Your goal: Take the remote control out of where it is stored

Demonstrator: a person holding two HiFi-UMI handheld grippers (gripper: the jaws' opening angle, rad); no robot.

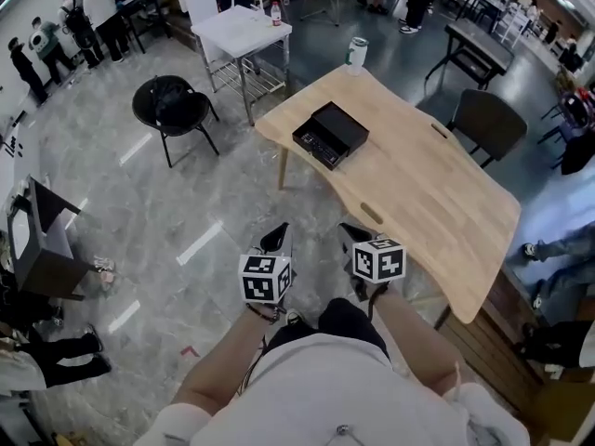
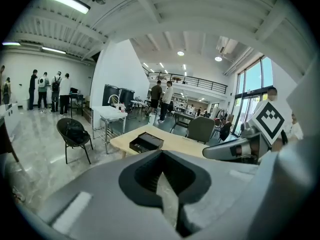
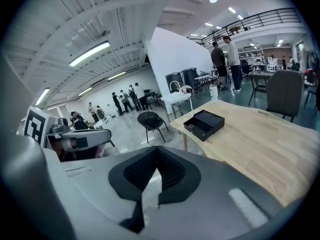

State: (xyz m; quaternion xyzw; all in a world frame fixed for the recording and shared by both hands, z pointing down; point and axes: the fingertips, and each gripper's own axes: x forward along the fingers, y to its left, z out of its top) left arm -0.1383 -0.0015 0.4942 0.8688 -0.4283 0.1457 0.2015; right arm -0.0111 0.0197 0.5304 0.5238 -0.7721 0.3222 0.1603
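Observation:
A black box [image 1: 339, 124] lies on the far part of the light wooden table [image 1: 437, 203], with its tray [image 1: 315, 146] slid out toward the table's corner. Something dark with small pale marks lies in the tray; I cannot make it out clearly. The box also shows in the left gripper view [image 2: 146, 142] and the right gripper view [image 3: 204, 123]. Both grippers hang over the floor, short of the table's near edge and well away from the box. My left gripper [image 1: 277, 236] and right gripper [image 1: 352, 233] have their jaws closed together with nothing between them.
A black round chair [image 1: 173, 106] and a white metal table [image 1: 244, 28] stand on the floor beyond the table's left corner. A cup [image 1: 357, 54] sits at the wooden table's far end. A grey chair [image 1: 488, 124] is at its right side. People stand far off.

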